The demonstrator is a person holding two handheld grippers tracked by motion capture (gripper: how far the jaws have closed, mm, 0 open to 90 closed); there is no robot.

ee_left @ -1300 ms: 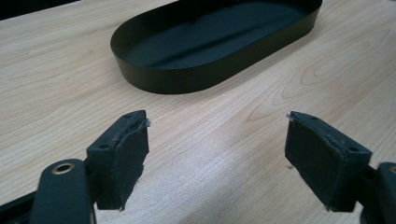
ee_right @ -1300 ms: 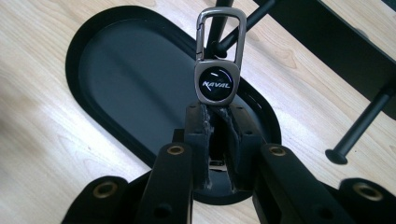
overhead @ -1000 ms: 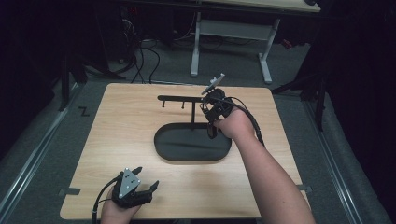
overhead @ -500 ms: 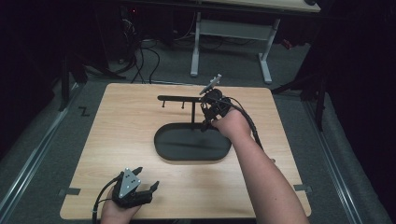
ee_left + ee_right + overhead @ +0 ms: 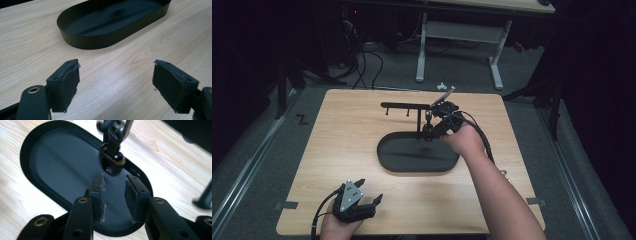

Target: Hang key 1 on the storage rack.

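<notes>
Stand post (image 5: 113,147) just beyond right tongs (image 5: 114,195), jaws parted, just opening, nothing between.

A dim lab: bare wooden table (image 5: 362,150), floor cables (image 5: 362,65), adjustable desk (image 5: 462,35).

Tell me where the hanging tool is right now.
In the right gripper view the tool hangs just ahead of the right gripper, above the far rim of the black tray. In the high view it hangs from the stand, right of the table's centre.
</notes>
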